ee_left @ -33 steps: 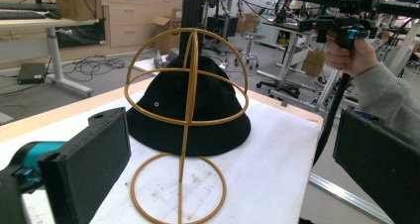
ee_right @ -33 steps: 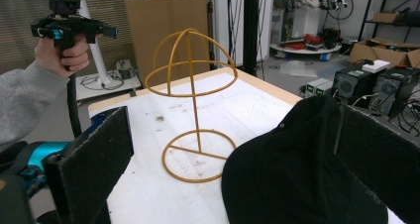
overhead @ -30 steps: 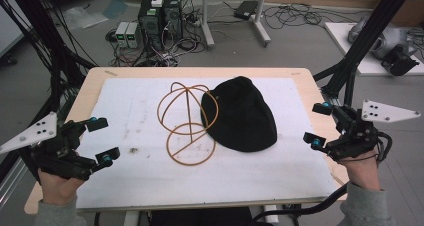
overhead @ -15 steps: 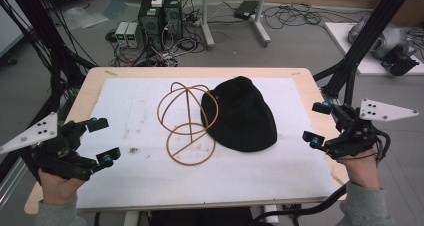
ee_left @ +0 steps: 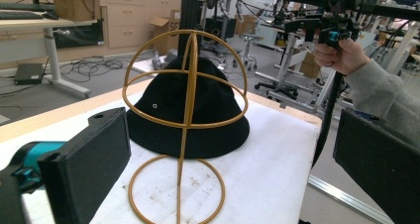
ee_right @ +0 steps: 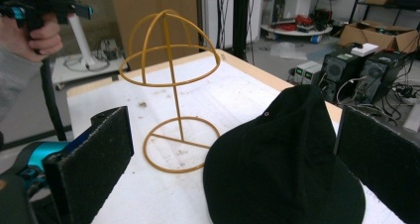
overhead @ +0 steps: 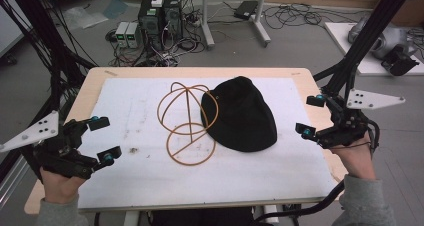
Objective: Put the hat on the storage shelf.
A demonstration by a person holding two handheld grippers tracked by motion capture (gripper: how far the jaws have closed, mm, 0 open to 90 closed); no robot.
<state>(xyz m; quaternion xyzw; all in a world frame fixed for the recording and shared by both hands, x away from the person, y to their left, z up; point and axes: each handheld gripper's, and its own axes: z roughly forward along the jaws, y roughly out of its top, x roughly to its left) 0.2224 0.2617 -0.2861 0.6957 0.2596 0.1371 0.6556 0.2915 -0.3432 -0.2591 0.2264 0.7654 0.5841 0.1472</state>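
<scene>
The left gripper [overhead: 102, 139] hovers over the white mat's [overhead: 130, 176] left edge, jaws spread wide and holding nothing. The right gripper [overhead: 311, 115] hangs at the table's [overhead: 90, 81] right edge, likewise wide open and empty. Between them a gold wire hat stand [overhead: 187, 123] stands upright on the mat, and a black hat [overhead: 242, 116] lies flat just beside it, its brim touching the stand's ring base

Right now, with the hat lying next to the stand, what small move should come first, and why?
Probably bring the right gripper in toward the hat to take its near brim. The hat lies flat on the table beside the wire stand, not on it. Both grippers hover open at the table's edges, and the right one is nearer the hat; the left gripper is past the stand.
</scene>
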